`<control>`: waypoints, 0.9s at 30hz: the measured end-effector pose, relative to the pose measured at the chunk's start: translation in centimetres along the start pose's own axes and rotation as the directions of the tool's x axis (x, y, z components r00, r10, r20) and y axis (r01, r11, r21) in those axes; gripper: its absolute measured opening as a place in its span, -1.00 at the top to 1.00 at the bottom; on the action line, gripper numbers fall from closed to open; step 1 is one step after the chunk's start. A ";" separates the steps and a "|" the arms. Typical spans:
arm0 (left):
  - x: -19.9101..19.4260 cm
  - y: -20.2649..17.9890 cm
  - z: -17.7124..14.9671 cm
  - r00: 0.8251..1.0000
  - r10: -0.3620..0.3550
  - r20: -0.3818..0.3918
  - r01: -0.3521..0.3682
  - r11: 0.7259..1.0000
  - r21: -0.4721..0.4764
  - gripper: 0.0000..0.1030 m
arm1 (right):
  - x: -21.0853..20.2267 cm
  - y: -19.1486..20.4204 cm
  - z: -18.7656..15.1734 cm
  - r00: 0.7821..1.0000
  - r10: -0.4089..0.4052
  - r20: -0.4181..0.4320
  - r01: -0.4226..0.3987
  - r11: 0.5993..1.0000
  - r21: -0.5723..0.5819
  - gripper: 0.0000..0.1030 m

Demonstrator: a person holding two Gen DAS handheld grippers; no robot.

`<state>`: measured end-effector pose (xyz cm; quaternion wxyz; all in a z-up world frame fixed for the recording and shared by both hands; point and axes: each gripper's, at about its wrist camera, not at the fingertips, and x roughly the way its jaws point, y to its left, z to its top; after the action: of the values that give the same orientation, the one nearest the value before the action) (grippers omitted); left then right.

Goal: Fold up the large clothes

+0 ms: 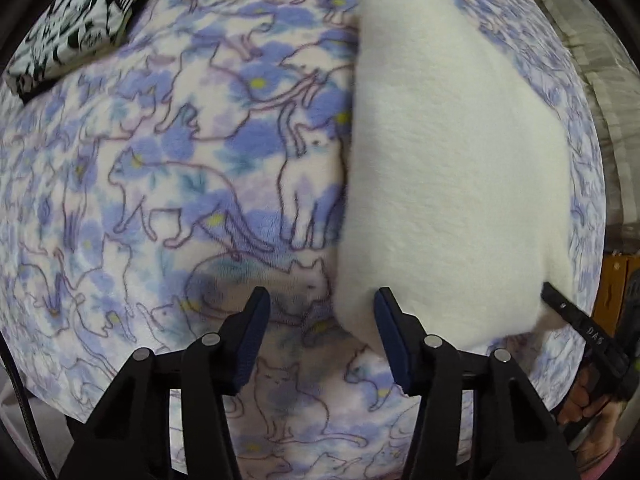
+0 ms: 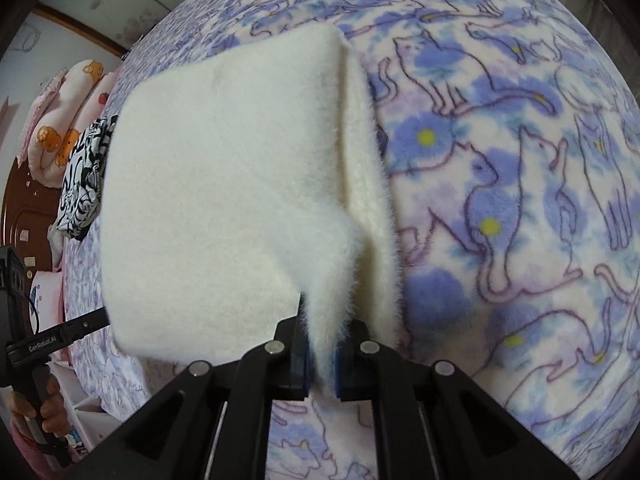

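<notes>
A fluffy white garment (image 1: 452, 168) lies folded on a bed covered by a blue cat-print blanket (image 1: 168, 184). My left gripper (image 1: 320, 324) is open, its jaws wide apart, with the garment's near left corner just inside the right finger. In the right wrist view the white garment (image 2: 224, 184) fills the middle, and my right gripper (image 2: 322, 360) is shut on its near corner, with the fabric pinched between the blue pads. The right gripper's tip shows in the left wrist view (image 1: 576, 316) at the garment's right edge.
A folded black-and-white patterned cloth (image 1: 80, 20) lies at the far left of the bed, also seen in the right wrist view (image 2: 82, 180). Pink pillows (image 2: 68, 120) and a wooden headboard (image 2: 20, 208) stand at the left. The cat-print blanket (image 2: 520, 200) spreads to the right.
</notes>
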<state>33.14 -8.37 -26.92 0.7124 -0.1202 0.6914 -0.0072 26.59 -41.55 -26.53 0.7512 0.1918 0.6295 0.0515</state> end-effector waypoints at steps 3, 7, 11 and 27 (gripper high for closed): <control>0.2 1.0 0.2 0.999 -0.046 -0.005 0.046 0.998 -0.046 0.03 | 1.4 -0.8 -0.4 1.000 0.006 0.010 -0.006 0.999 0.031 0.87; -0.2 0.7 0.0 0.997 -0.080 0.012 0.081 0.996 -0.023 0.04 | 3.0 -1.2 -0.5 0.999 -0.020 0.029 0.019 1.000 0.022 0.88; -1.4 -0.5 -0.7 0.987 -0.147 0.061 0.145 0.989 0.031 0.04 | 2.6 -1.3 -0.9 0.999 0.003 0.050 -0.005 0.999 0.049 0.89; -2.3 -8.5 -3.8 0.943 -0.312 0.119 0.282 0.935 0.216 0.72 | -6.7 4.4 -6.4 0.935 0.063 0.349 0.011 0.978 -0.206 0.63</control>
<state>30.60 -16.80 -23.14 0.7619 -0.1529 0.6050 -0.1737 19.83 -38.21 -19.67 0.8670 0.1280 0.4730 0.0907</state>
